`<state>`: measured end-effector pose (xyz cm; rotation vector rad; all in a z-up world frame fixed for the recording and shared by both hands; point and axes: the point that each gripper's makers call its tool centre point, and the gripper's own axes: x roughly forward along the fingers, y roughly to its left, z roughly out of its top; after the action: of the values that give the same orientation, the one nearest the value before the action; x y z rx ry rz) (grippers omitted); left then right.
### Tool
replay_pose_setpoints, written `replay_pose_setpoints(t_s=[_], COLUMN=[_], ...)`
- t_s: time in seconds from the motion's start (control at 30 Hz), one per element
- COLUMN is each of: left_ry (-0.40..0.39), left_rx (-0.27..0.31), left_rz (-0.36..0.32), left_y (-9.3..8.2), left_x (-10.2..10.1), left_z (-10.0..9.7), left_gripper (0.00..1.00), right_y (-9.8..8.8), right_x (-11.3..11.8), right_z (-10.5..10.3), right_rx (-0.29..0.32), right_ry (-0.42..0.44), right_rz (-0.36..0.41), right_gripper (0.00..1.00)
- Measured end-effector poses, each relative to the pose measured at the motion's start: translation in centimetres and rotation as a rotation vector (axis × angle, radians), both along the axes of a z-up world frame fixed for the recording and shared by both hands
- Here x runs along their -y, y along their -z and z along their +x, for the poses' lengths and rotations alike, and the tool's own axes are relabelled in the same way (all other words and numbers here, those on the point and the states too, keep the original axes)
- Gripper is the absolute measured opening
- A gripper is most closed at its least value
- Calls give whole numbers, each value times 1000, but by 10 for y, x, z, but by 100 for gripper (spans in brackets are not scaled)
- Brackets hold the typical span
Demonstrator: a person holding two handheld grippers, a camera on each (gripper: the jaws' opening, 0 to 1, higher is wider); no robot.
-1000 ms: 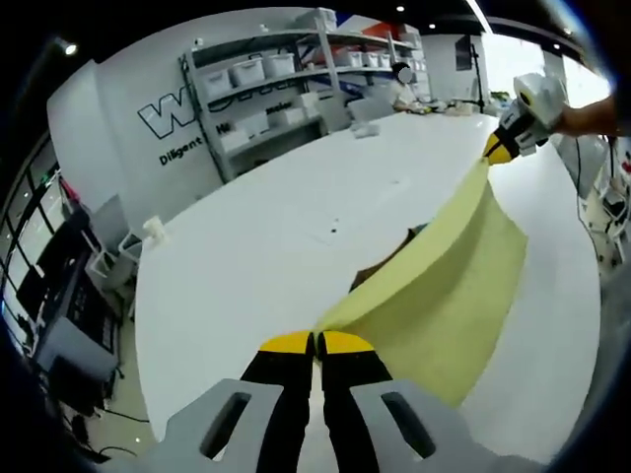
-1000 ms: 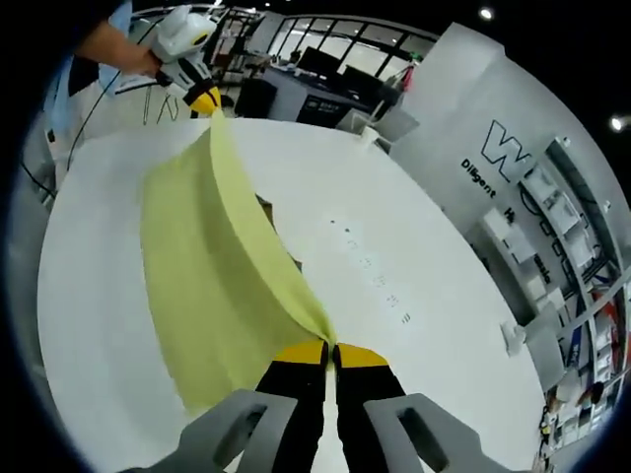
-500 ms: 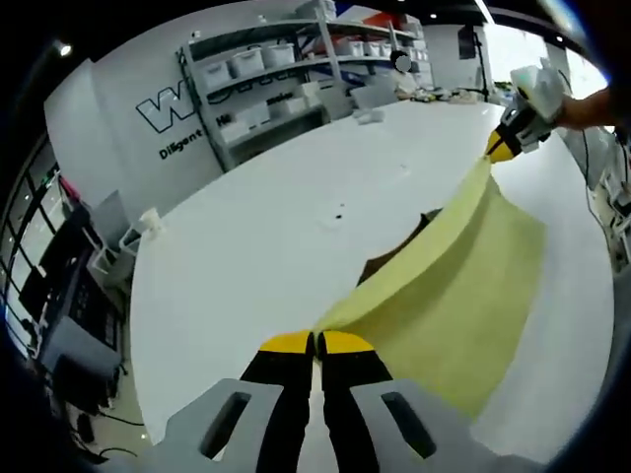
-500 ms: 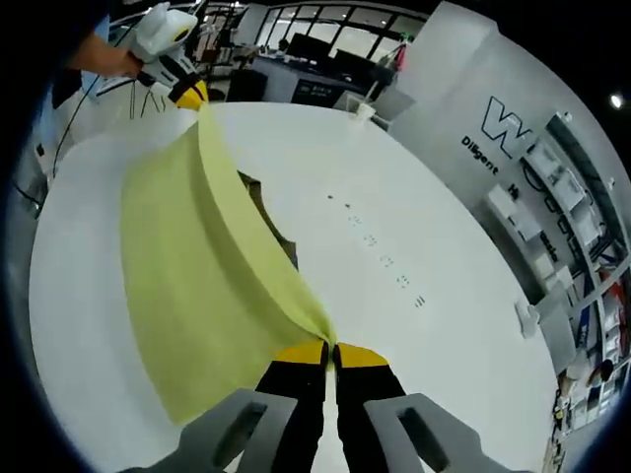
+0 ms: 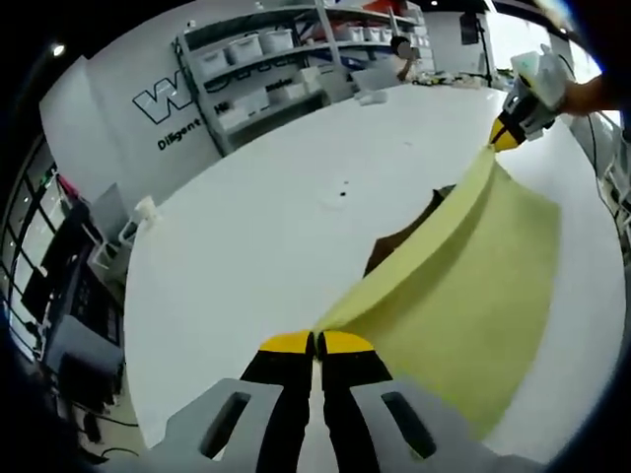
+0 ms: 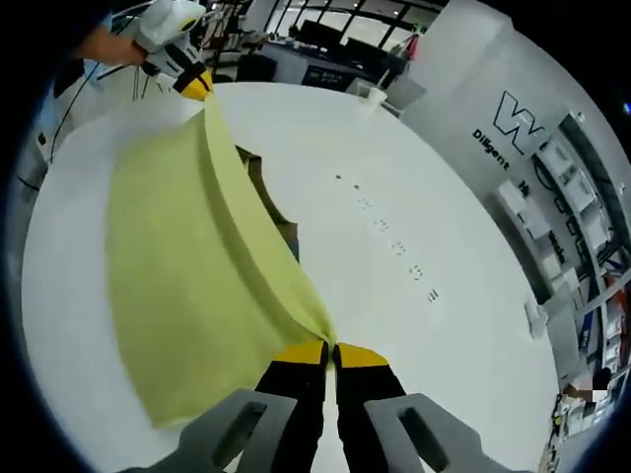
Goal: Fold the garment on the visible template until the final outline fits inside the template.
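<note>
A pale yellow garment (image 5: 463, 276) hangs stretched between my two grippers above the white table (image 5: 266, 227). My left gripper (image 5: 315, 342) is shut on one corner of its upper edge. The right gripper (image 5: 503, 138), held by a hand, pinches the far corner. In the right gripper view the garment (image 6: 187, 286) spreads to the left, my right gripper (image 6: 331, 352) is shut on its near corner, and the left gripper (image 6: 197, 84) holds the far one. A brown template (image 5: 409, 232) (image 6: 264, 192) peeks out on the table beyond the raised edge, mostly hidden.
Small dark marks (image 6: 394, 246) run in a line across the white table (image 6: 414, 168). Shelves with white bins (image 5: 261, 59) stand past the table's far edge by a wall with lettering. Desks and monitors (image 6: 325, 54) lie beyond the other side.
Both grippers have lifted and carried the stretched garment, so more cloth hangs spread out. More of the brown template shows past the raised edge.
</note>
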<state>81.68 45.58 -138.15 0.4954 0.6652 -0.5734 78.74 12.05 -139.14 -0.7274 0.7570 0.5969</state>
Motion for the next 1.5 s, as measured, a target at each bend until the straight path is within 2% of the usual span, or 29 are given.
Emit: replay_pose_setpoints(t_s=[0.13,0.53,0.6,0.77,0.97,1.17,1.33,1.5], left_ry=[-15,-34,-54,-38,-56,-63,-66,-99], left_rx=[-38,-58,-76,-57,-32,-41,-38,27], left_rz=[-2,-5,-15,2,-17,-1,-5,27], left_y=[10,22,27,31,28,37,37,29], left_x=[-3,-1,-1,-2,-3,-9,-9,-17], left_z=[0,3,3,6,14,15,16,29], left_gripper=[2,2,3,3,6,4,6,19], right_y=[6,23,25,29,30,33,31,27], right_x=[-1,-1,-1,-2,1,4,0,0], right_z=[4,12,13,15,20,23,21,20], right_rx=[-13,-44,-50,-47,-47,-46,-39,-28], right_ry=[7,43,55,48,124,138,133,151], right_rz=[7,21,31,21,72,75,80,93], right_gripper=[0,0,0,0,0,0,0,4])
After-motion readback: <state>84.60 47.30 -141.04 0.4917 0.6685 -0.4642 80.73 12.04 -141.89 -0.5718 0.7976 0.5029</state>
